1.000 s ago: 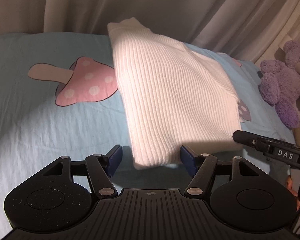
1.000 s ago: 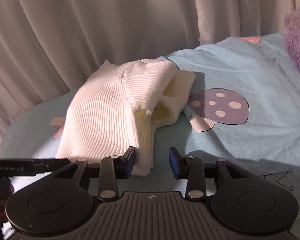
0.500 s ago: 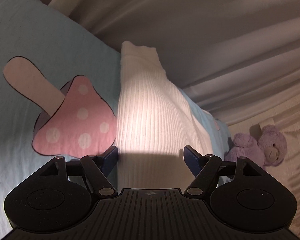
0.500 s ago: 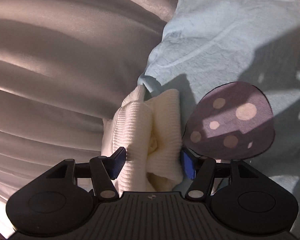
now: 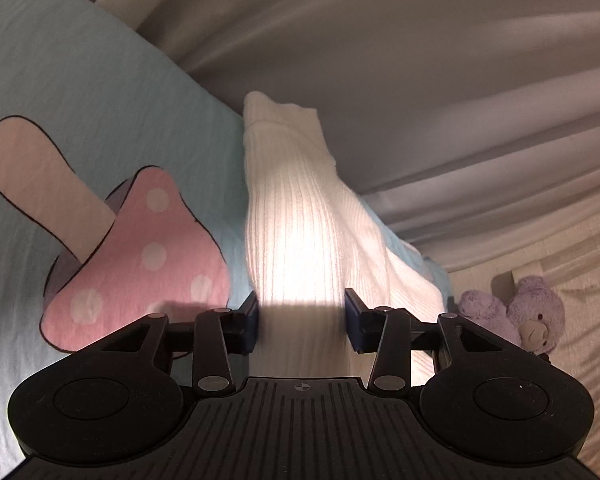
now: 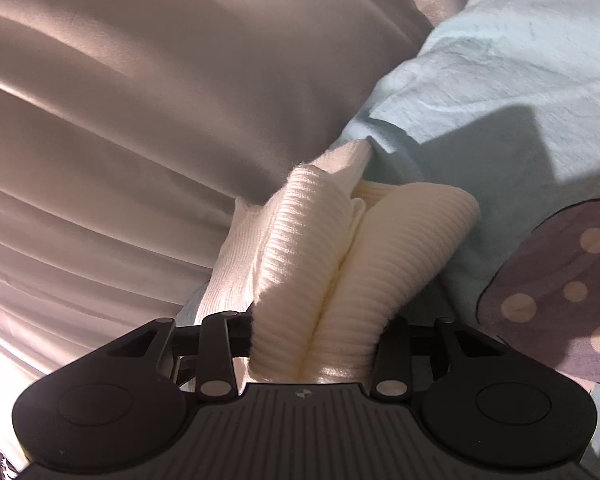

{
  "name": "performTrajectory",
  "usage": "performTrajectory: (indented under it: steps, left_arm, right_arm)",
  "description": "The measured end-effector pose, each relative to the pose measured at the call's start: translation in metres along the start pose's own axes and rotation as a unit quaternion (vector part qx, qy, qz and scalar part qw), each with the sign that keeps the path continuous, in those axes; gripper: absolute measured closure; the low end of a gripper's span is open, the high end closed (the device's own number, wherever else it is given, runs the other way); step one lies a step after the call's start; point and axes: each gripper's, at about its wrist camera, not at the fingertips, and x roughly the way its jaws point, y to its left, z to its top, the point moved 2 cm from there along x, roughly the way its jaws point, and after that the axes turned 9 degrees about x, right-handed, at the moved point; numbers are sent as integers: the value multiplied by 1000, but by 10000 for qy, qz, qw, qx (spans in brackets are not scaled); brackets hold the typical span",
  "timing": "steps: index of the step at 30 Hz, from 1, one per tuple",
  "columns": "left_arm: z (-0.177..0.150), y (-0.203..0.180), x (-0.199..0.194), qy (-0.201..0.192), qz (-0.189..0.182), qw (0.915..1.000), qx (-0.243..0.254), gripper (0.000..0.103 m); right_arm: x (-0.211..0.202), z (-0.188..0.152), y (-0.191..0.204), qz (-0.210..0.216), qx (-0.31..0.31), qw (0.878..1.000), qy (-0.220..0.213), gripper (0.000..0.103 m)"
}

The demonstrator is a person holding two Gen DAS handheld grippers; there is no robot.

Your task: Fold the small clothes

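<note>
A folded white ribbed knit garment [image 5: 296, 220] lies on a light blue sheet [image 5: 100, 92]. In the left wrist view my left gripper [image 5: 301, 322] has its jaws around the garment's near edge, with the fabric filling the gap between the blue pads. In the right wrist view my right gripper [image 6: 314, 340] has its jaws around the thick folded layers of the same garment [image 6: 340, 256], which bulge out between the jaws and hide the pads.
The sheet carries a pink mushroom print [image 5: 140, 260] and a purple mushroom print [image 6: 560, 292]. Beige curtains [image 5: 420, 80] hang behind the bed. A purple teddy bear [image 5: 516, 316] sits at the right.
Both grippers have moved forward onto the garment and tilted. Both sets of jaws have narrowed onto the fabric that now sits between them.
</note>
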Motion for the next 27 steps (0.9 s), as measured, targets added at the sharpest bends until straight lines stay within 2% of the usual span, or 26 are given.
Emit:
performTrajectory:
  steps: [5,12,17,20,23,25,27]
  left_arm:
    - [1,-22,-17,-152,-229,9990,350,60]
    - [-7,-30,-69,-368,-134,9985,392,60]
    - [-32,-19,-108,-524,269,9979,271,59]
    - [-48,-7,-119,-469,817,9953,235,57]
    - [-55,5,-129,-485,1587,9858,240,55]
    - [-55,7,-142,-771,1820,9799,283,55]
    - [-50,5,-150,-1032,1984,9739,386,52]
  right_arm:
    - [0,-14,21,134,-169,9996,167,67]
    - [3,-46,41,445,-235,9969,604,67]
    - [21,-79,46,395,-288,9925,1124,64]
    - [24,-93,41,22,-353,9916,1248,54]
    - [4,-94,43,-548,-891,9917,745,52]
    - [-17,-93,51,-1011,-1404,9848,118,47]
    - [-34,-91,64,-1088,-1656,9788,-509,46]
